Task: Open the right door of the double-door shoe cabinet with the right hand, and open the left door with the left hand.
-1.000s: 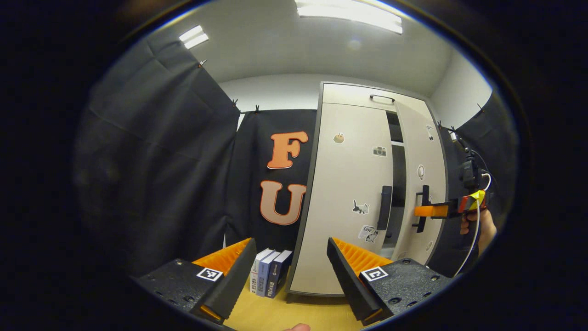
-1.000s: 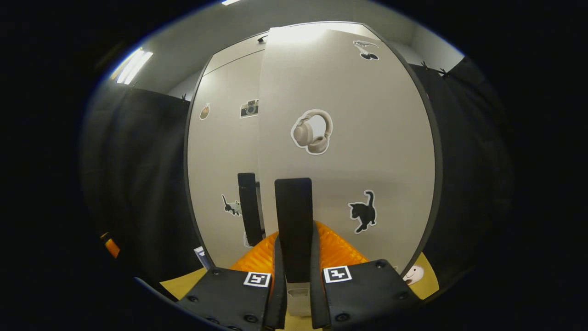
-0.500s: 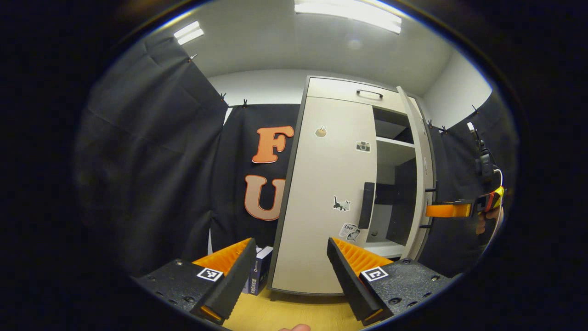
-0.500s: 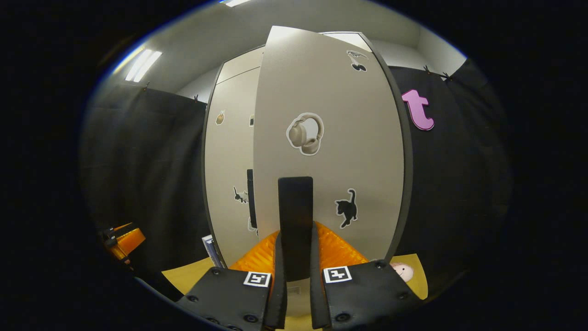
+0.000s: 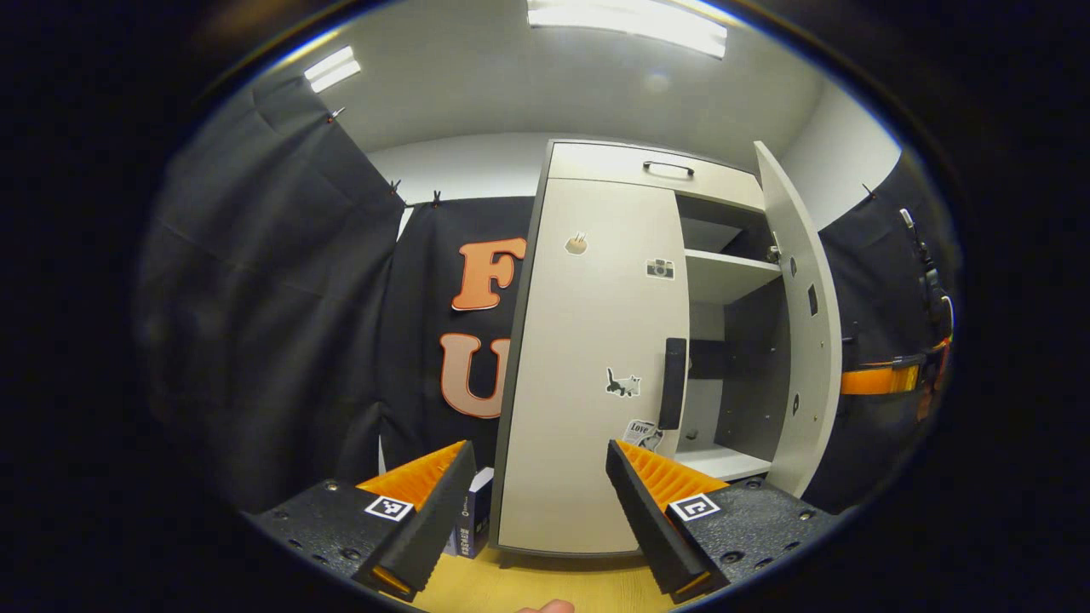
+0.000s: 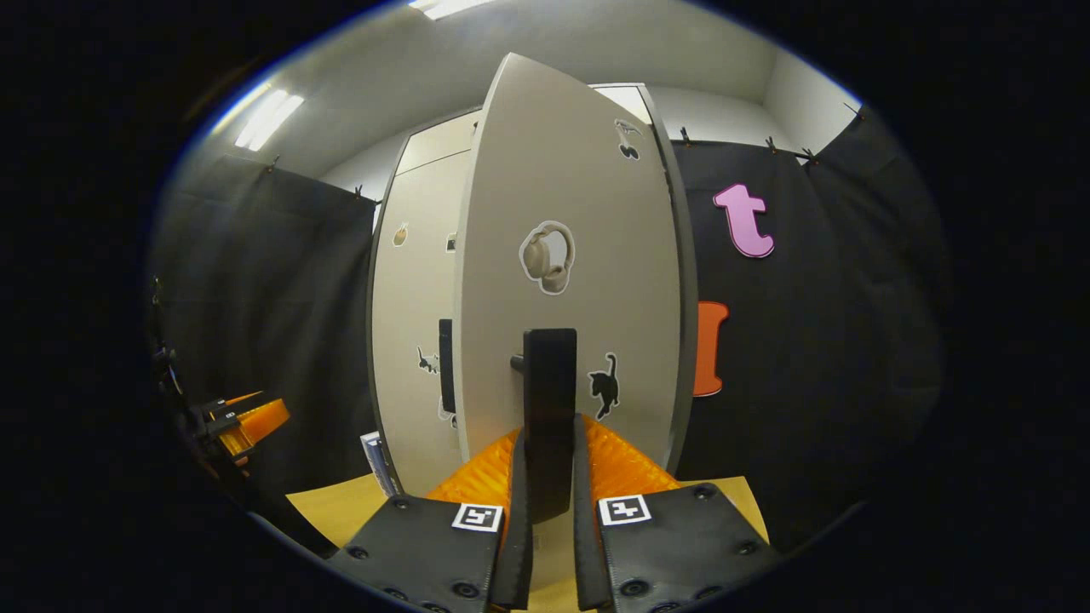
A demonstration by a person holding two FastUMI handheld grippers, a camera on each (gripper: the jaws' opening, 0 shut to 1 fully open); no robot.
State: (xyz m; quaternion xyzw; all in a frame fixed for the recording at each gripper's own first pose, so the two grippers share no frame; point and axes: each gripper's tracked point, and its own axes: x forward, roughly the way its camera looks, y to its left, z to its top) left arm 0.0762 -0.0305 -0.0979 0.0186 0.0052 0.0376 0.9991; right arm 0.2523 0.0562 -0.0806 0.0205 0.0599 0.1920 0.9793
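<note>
Left gripper view: the left gripper (image 5: pixel 538 498), fingers spread and empty, faces the tall beige double-door shoe cabinet (image 5: pixel 596 358); its left door (image 5: pixel 588 375) is closed, its right door (image 5: pixel 805 340) swung open at 3 o'clock.

Right gripper view: the right gripper (image 6: pixel 549 511) is clenched on the right door's black bar handle (image 6: pixel 549 409).

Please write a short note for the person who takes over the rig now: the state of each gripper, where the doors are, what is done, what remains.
Right gripper: shut on the right door handle; the right door is swung wide open, shelves visible.
Left gripper: jaws open, holding nothing, short of the cabinet.
Left door: closed, its handle untouched.
Done: right door open.
Left: release the right handle, grasp the left handle, pull the left door open.
</note>
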